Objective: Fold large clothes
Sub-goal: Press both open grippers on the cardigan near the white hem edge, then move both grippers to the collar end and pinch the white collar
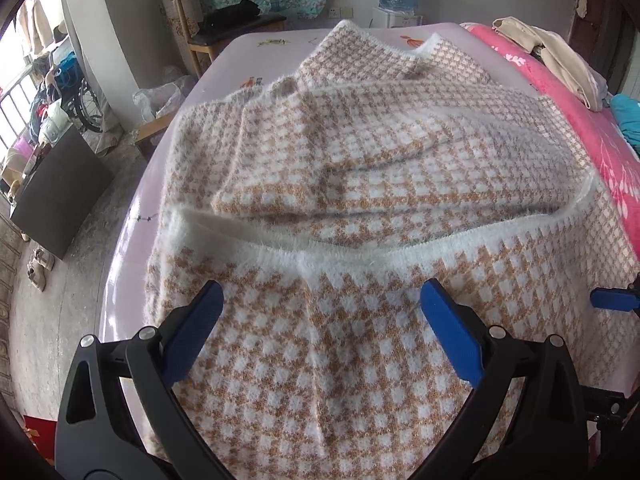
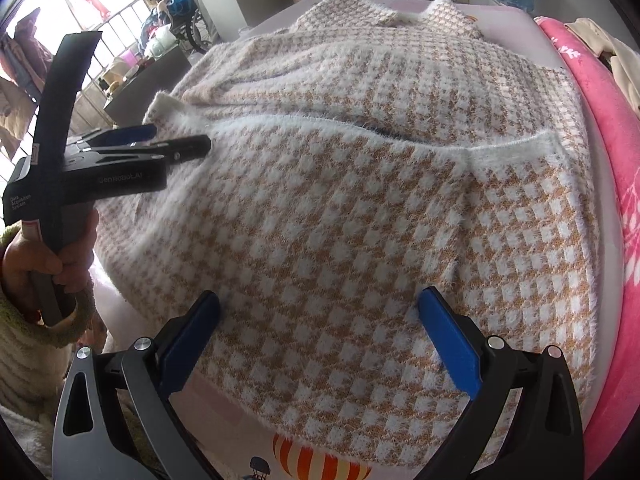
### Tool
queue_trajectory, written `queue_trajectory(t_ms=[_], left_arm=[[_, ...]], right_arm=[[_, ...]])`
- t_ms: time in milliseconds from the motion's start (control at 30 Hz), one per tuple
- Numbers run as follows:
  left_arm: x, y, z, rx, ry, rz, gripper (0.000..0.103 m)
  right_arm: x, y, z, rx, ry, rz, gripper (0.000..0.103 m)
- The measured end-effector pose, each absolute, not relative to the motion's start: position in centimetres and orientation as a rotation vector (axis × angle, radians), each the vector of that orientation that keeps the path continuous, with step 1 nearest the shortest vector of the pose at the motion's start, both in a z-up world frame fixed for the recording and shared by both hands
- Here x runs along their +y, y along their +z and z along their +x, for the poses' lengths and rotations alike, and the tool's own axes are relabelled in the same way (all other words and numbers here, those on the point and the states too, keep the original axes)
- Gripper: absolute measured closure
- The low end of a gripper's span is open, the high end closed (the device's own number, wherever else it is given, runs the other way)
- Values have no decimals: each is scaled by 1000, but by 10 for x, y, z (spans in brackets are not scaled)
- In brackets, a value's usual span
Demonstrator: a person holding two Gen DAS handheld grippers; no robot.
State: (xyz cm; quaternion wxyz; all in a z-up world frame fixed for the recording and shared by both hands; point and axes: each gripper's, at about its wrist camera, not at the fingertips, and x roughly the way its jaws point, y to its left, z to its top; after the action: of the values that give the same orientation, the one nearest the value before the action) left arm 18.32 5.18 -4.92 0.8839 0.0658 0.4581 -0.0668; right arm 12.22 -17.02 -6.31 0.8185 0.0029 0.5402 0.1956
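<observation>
A fuzzy orange-and-white checked sweater (image 1: 360, 184) lies partly folded on the bed, its white hem band (image 1: 304, 240) folded up across the middle. It also fills the right wrist view (image 2: 340, 208). My left gripper (image 1: 320, 308) is open just above the near part of the sweater, holding nothing. My right gripper (image 2: 320, 312) is open above the sweater's near edge, holding nothing. The left gripper also shows in the right wrist view (image 2: 176, 140), held in a hand over the sweater's left side. A blue finger of the right gripper (image 1: 612, 299) shows at the right edge of the left wrist view.
The bed has a pale pink sheet (image 1: 240, 60) and a bright pink blanket (image 1: 560, 92) along its right side, with beige clothes (image 1: 552, 56) on it. A wooden chair (image 1: 216, 20), a dark cabinet (image 1: 60, 196) and shoes (image 1: 40, 268) stand on the floor to the left.
</observation>
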Motion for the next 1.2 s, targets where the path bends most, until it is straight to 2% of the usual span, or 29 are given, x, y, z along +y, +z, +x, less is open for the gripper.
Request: queue_trajectory(t_ms=[100,333,633,867,1067,1200], left_arm=[[59,-19,182,863,-176,142,7],[88,42,225,750,-237,64,7],[90,66,307,702,-278,-10,8],[53,53,396,756,-342,-42,8],[23,18,467,869,-378,-117,9],[10,-3,498,936,-378,-153,21]], right_arm=[[-170,-48,129,1166,457,8,6],[-173,28,165,1000,496,-32,6],[-203,55,272,943,463,34,6],[-227,49,373,936,396,139,11],[-246,19,451,999,336,271,23],[-261,-9,490,1059,289,350,32]])
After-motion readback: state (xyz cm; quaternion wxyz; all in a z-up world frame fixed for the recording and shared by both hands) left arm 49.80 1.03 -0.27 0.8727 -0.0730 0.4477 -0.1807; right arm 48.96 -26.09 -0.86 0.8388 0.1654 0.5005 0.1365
